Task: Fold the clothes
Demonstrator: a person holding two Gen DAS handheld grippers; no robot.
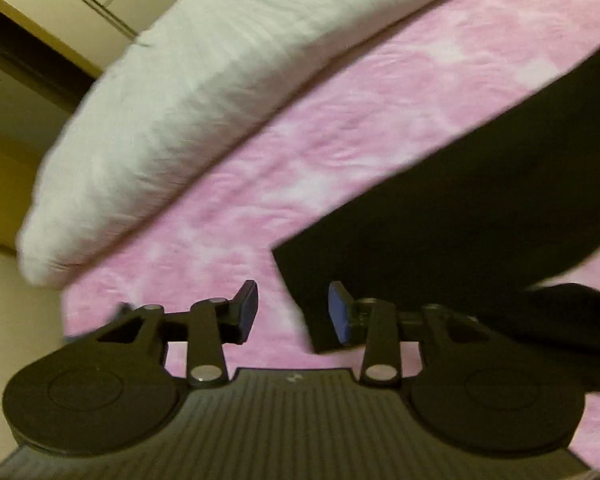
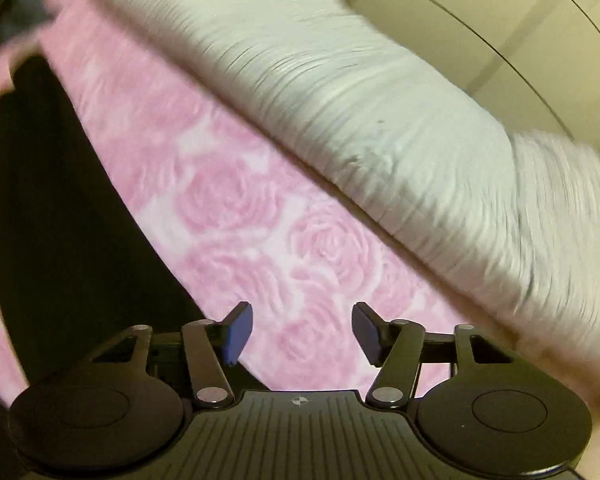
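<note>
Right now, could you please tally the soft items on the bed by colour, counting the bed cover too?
Black: 1, the dark garment lying flat.
White: 1, the bolster pillow.
Pink: 1, the rose-patterned cover under both.
Total: 3.

We have 2 wrist views, each looking steeply down past its own fingers, close above the pink rose-print bedspread (image 1: 380, 92). Both share that spread, the white pillow (image 2: 360, 92) and the black garment (image 1: 480, 200).
</note>
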